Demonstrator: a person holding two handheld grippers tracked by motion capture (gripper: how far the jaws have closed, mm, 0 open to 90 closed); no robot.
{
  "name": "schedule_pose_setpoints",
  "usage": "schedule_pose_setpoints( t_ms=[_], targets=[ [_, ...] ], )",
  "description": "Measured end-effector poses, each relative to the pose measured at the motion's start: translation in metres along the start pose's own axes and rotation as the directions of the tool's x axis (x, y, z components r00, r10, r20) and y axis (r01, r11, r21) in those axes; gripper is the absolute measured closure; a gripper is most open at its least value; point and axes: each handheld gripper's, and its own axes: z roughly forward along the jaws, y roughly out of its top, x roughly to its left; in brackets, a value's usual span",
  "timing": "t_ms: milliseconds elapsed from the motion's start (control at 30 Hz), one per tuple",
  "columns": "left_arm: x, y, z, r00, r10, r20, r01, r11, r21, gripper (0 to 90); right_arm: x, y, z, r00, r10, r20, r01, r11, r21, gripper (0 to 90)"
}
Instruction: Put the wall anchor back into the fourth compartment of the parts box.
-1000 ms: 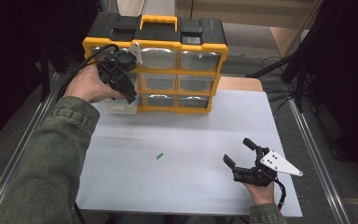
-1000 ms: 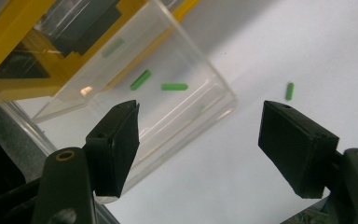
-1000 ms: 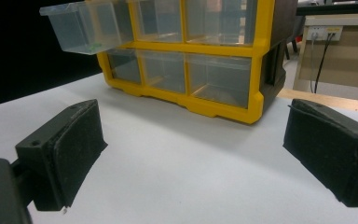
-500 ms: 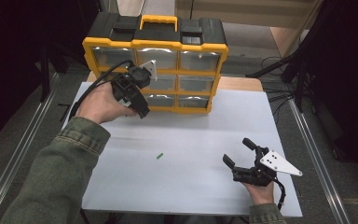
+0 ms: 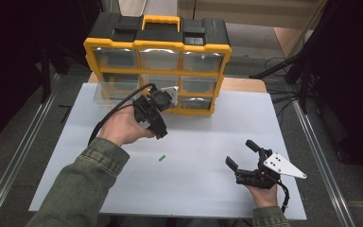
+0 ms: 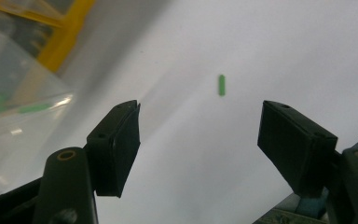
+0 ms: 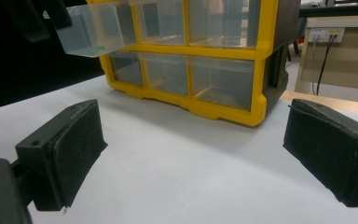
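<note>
The left gripper (image 5: 157, 124) hangs over the white table (image 5: 208, 118) with its fingers (image 6: 116, 144) spread and nothing between them. A small green piece (image 5: 161, 158) lies on the table just ahead of them, apart from both. The right gripper (image 5: 242, 153) rests near the table's edge, fingers (image 7: 70, 149) wide and bare. Behind stands a yellow drawer cabinet (image 5: 158, 71) with one clear drawer (image 7: 91, 30) pulled out; what looks like green bits lie inside. No lettering can be read.

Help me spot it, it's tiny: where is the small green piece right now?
In the high view the small green piece lies alone on the white mat, just ahead of the left gripper and left of the right gripper.
</note>
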Motion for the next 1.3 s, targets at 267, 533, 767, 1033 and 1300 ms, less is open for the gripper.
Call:
schedule_pose_setpoints(
  t_ms=[267, 533, 767, 1033, 1300],
  targets=[
    [-0.003, 0.0, 0.042, 0.9996, 0.003, 0.028, -0.004, 0.9992, 0.039, 29.2, -0.001, 0.0, 0.001, 1.0, -0.008, 0.0, 0.008, 1.0, 0.002, 5.5],
    [-0.005, -0.002, 0.067, 0.9988, -0.006, 0.048, 0.004, 0.999, 0.044, 29.2, 0.0, -0.001, 0.001, 1.0, -0.003, 0.0, 0.003, 1.0, 0.008, 5.5],
    [-0.008, -0.001, 0.087, 0.9979, -0.007, 0.064, 0.004, 0.9984, 0.056, 29.3, 0.0, -0.001, 0.001, 1.0, -0.005, 0.0, 0.005, 1.0, 0.009, 5.5],
    [-0.014, -0.001, 0.109, 0.997, -0.008, 0.076, 0.003, 0.9976, 0.07, 29.5, -0.001, -0.001, 0.001, 1.0, -0.008, -0.001, 0.008, 1.0, 0.013, 5.5],
    [-0.016, -0.003, 0.124, 0.9971, -0.025, 0.072, 0.02, 0.9979, 0.061, 34.0, -0.001, -0.001, 0.001, 1.0, -0.008, -0.002, 0.008, 1.0, 0.013, 5.5]
  ],
)
